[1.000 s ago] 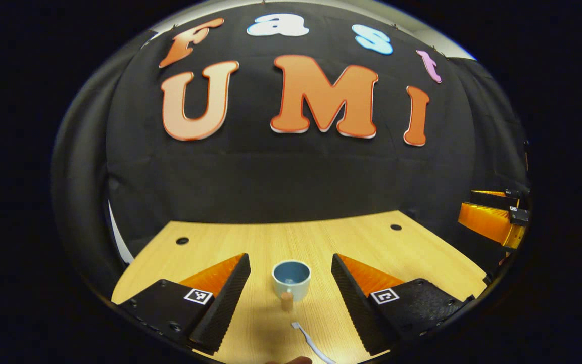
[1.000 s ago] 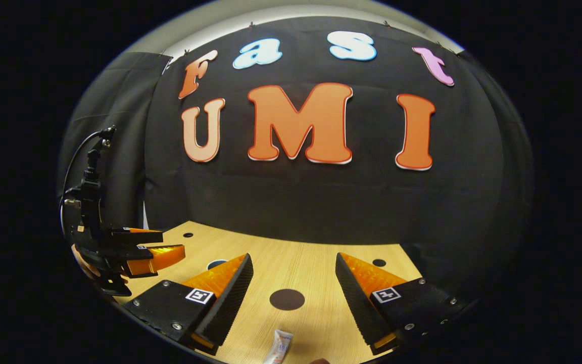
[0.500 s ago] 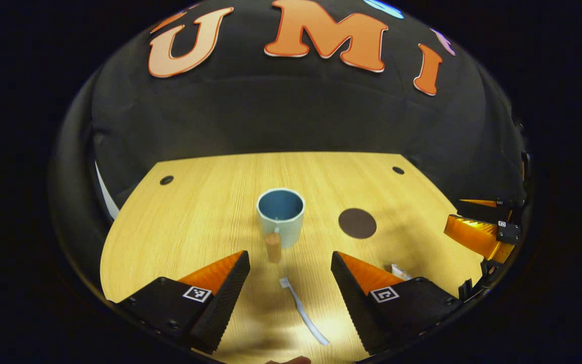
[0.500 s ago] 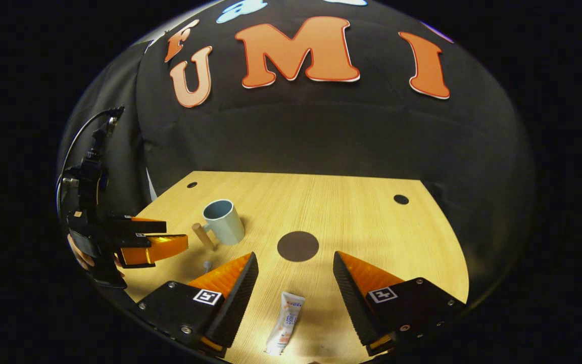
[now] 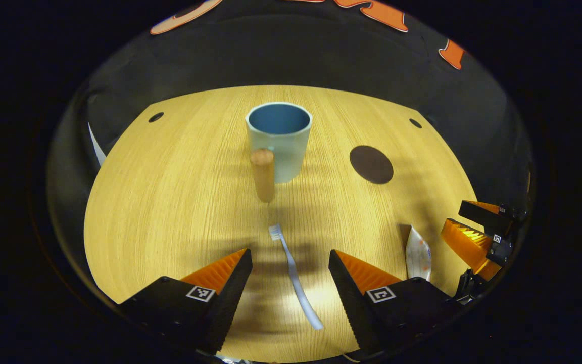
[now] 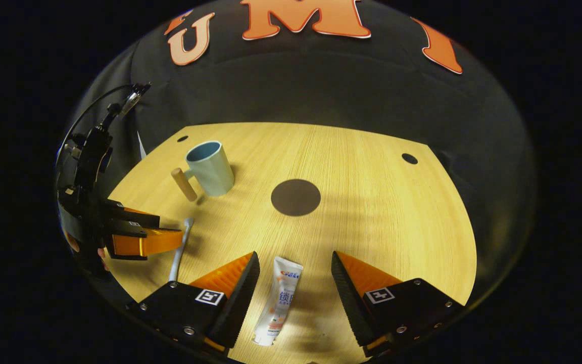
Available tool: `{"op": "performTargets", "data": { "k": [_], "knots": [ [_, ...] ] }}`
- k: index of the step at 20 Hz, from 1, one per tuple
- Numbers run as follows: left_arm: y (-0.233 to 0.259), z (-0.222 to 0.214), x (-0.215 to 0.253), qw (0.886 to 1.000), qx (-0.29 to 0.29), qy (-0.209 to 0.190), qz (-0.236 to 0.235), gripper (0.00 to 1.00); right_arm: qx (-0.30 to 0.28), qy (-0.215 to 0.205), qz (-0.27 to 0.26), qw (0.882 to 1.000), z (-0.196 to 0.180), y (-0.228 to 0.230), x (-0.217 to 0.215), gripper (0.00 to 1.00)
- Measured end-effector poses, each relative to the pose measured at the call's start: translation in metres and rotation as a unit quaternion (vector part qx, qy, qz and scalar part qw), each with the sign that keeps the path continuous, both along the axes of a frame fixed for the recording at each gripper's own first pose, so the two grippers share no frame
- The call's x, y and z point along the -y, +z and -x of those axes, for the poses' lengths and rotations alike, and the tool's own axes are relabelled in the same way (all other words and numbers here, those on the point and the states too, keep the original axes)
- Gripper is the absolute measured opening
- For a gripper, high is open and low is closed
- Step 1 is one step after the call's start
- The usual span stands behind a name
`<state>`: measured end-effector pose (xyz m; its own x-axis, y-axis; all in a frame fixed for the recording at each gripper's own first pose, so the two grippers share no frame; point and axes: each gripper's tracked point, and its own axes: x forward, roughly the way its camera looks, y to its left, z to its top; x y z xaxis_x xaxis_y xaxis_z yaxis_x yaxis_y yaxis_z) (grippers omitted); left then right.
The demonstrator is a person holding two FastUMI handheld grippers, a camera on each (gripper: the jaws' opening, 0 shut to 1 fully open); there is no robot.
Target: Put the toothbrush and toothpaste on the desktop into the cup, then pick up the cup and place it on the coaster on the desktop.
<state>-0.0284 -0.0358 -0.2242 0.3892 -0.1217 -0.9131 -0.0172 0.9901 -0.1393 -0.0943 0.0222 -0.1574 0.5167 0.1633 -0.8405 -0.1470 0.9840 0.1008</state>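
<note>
A pale blue cup (image 5: 278, 140) with a wooden handle (image 5: 262, 174) stands upright on the desk, also seen as the cup (image 6: 210, 167) in the right gripper view. A white toothbrush (image 5: 293, 275) lies flat, bristles toward the cup, between the wide-apart fingers of my open left gripper (image 5: 290, 253). The toothpaste tube (image 6: 278, 298) lies between the fingers of my open right gripper (image 6: 295, 255); the same tube (image 5: 417, 253) shows at the right of the left gripper view. A dark round coaster (image 6: 295, 197) lies right of the cup. Neither gripper touches anything.
The wooden desk (image 5: 170, 202) has small dark holes (image 5: 155, 117) near its far corners and ends at the black cloth wall. The other gripper (image 6: 134, 237) with the toothbrush (image 6: 180, 247) beside it shows at the left of the right gripper view.
Both grippers have tilted down and come lower over the desk. The toothbrush and the toothpaste now lie between their fingers. The cup, coaster, brush and tube have not moved.
</note>
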Motion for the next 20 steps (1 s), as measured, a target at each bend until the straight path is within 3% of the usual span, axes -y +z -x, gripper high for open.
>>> {"op": "performTargets", "data": {
  "k": [4,10,13,14,16,17,18,20],
  "knots": [
    [0.006,0.000,-0.007,0.999,-0.040,0.006,-0.028,0.93,-0.031,0.009,0.010,0.999,0.002,-0.009,-0.001,0.86],
    [0.025,-0.011,-0.020,0.997,-0.053,0.026,-0.042,0.92,-0.086,-0.006,0.009,0.996,0.024,-0.044,-0.003,0.79],
    [0.039,-0.023,-0.021,0.997,-0.040,0.028,-0.051,0.82,-0.104,-0.007,0.000,0.995,0.030,-0.053,-0.009,0.73],
    [0.048,-0.026,-0.020,0.998,-0.035,0.025,-0.047,0.81,-0.104,-0.009,-0.003,0.995,0.029,-0.055,-0.011,0.63],
    [0.058,-0.039,-0.021,0.998,-0.033,0.026,-0.043,0.67,-0.109,-0.018,-0.023,0.994,0.029,-0.054,-0.019,0.43],
    [0.065,-0.045,-0.024,0.998,-0.032,0.031,-0.043,0.52,-0.110,-0.026,-0.027,0.993,0.028,-0.053,-0.016,0.39],
    [0.072,-0.053,-0.028,0.998,-0.030,0.035,-0.044,0.48,-0.110,-0.032,-0.032,0.993,0.026,-0.054,-0.015,0.26],
    [0.085,-0.070,-0.033,0.998,-0.031,0.043,-0.039,0.33,-0.111,-0.034,-0.037,0.992,0.027,-0.053,-0.018,0.19]
  ]
}}
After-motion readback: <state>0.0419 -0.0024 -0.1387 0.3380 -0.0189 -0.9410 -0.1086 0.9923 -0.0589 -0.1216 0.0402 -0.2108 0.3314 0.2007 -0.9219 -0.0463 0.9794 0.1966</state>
